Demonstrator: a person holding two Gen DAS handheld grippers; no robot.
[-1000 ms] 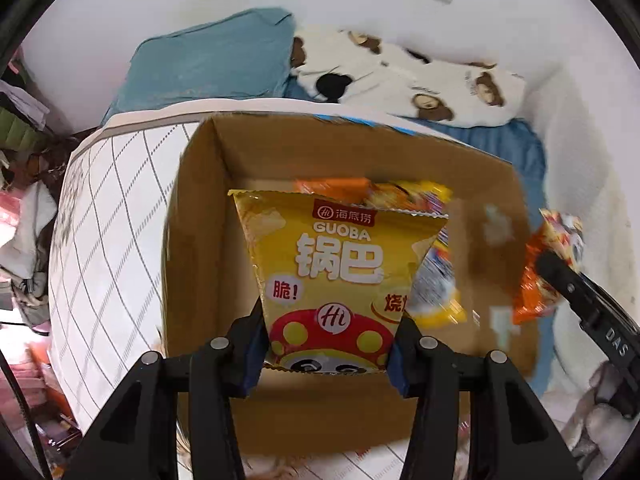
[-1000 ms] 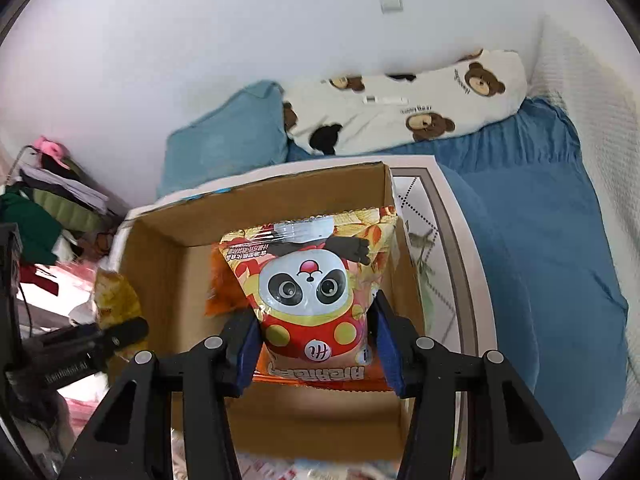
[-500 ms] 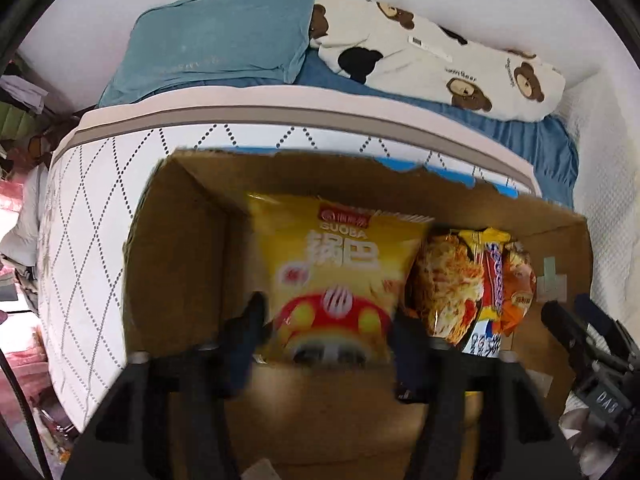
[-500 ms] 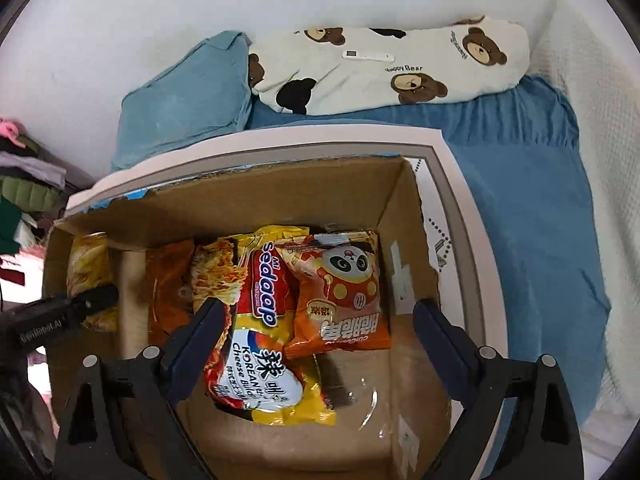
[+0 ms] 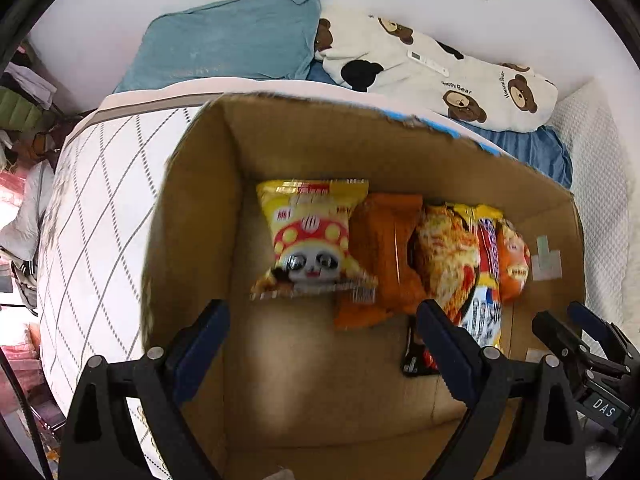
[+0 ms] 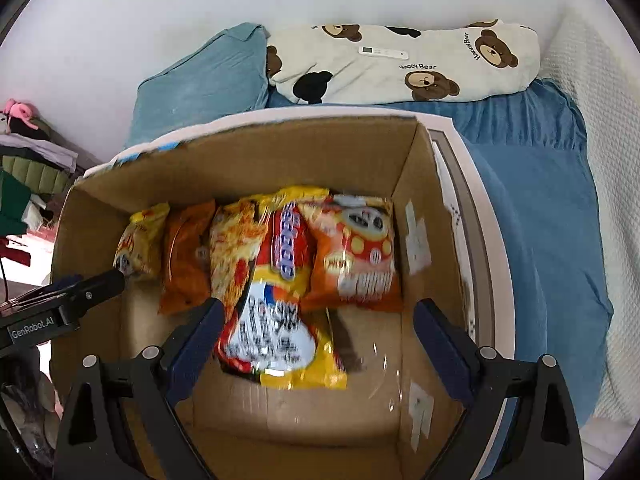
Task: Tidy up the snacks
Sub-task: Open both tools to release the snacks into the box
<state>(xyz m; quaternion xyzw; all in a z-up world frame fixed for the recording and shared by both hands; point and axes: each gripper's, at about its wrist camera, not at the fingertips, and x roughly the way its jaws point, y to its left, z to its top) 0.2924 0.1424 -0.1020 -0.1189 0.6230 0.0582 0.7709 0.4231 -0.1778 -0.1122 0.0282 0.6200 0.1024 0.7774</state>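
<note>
The pillow [image 6: 404,64] says "Happy Bear". One black gripper [image 5: 592,364] says "DAS". The other gripper [image 6: 60,304] says "GenRobot.AI"

Noodle packet [image 6: 276,320] print blurred, orange bag [image 5: 384,256] partly hidden behind yellow panda bag [image 5: 312,240]

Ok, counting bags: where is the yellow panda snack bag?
In the left wrist view the yellow panda bag lies in the cardboard box, at the row's left end, beside the orange bag.

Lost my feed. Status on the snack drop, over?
Left gripper and right gripper open, empty, jaws just opened. Yellow bag and orange panda bag down in cardboard box. Nothing in the way.
</note>
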